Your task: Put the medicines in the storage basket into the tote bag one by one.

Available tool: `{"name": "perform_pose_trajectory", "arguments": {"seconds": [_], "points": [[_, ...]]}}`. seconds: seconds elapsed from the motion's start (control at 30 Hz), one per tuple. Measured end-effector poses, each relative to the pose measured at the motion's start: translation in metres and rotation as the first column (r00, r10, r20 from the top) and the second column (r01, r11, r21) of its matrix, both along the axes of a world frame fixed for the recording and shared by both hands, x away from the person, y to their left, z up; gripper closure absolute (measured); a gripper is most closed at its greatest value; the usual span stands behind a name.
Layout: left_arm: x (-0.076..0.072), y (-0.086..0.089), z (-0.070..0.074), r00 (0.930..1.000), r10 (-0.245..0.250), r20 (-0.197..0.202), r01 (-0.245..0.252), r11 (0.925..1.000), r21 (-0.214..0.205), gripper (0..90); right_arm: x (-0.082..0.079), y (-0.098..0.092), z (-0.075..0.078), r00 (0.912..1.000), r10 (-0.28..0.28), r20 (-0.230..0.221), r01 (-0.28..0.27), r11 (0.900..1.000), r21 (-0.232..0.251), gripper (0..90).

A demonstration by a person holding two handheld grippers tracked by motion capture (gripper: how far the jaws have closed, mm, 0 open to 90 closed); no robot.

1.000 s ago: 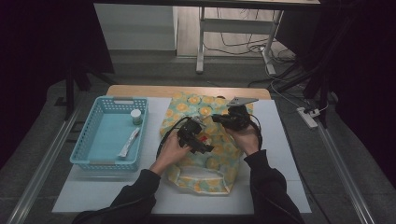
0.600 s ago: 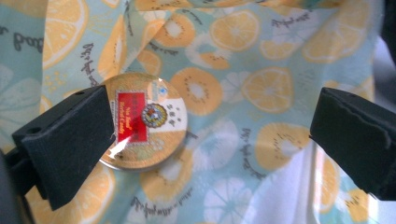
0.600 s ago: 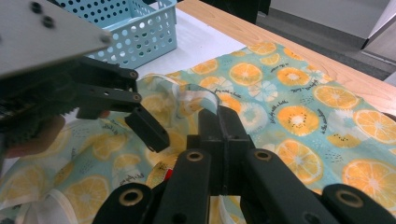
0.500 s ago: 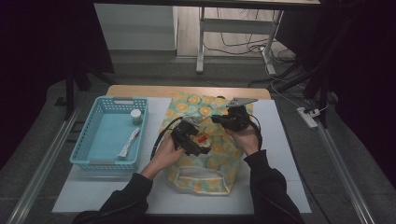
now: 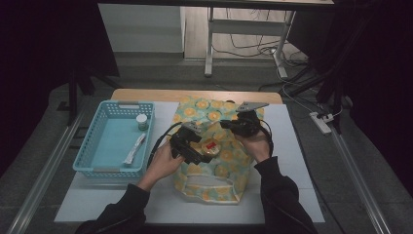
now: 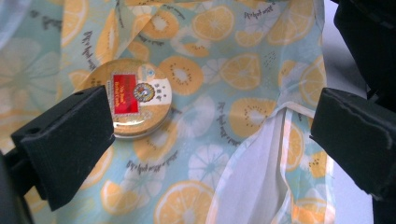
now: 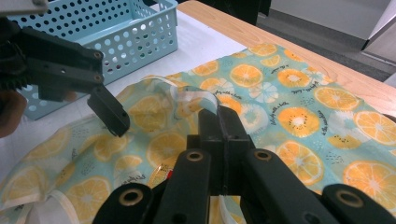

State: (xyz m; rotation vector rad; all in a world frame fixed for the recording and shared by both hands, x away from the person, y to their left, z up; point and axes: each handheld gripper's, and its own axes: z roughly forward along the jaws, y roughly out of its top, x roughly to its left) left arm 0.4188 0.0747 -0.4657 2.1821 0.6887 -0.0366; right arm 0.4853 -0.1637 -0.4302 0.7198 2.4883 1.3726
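Citrus-print cloth bag (image 5: pixel 214 146) lies mid-table; my right gripper (image 7: pixel 219 116) pinches its white strap (image 7: pixel 194 95), my left gripper (image 6: pixel 210 135) gapes empty over a round tin (image 6: pixel 135 102) resting on it.

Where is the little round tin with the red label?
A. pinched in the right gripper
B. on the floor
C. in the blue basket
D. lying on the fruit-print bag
D: the round tin lies flat on the fruit-print bag, beside one jaw of the open left gripper.

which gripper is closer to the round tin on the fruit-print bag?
Left. The left gripper hangs open right over the round tin; the right gripper is off to one side, shut on the bag's strap.
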Motion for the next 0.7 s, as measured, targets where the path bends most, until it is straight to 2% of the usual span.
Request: {"name": "perform_pose_trajectory", "arguments": {"seconds": [0.37, 0.7], "points": [[-0.009, 0.025, 0.01, 0.9983, 0.054, 0.023, -0.054, 0.9985, -0.009, 0.0, 0.0, 0.0, 0.0, 1.0, -0.005, 0.003, 0.005, 1.0, 0.001, 90.0], [-0.014, 0.054, 0.016, 0.9909, 0.126, 0.045, -0.127, 0.9916, 0.022, 0.1, -0.001, 0.0, 0.0, 1.0, -0.004, 0.002, 0.004, 1.0, 0.004, 90.0]]}}
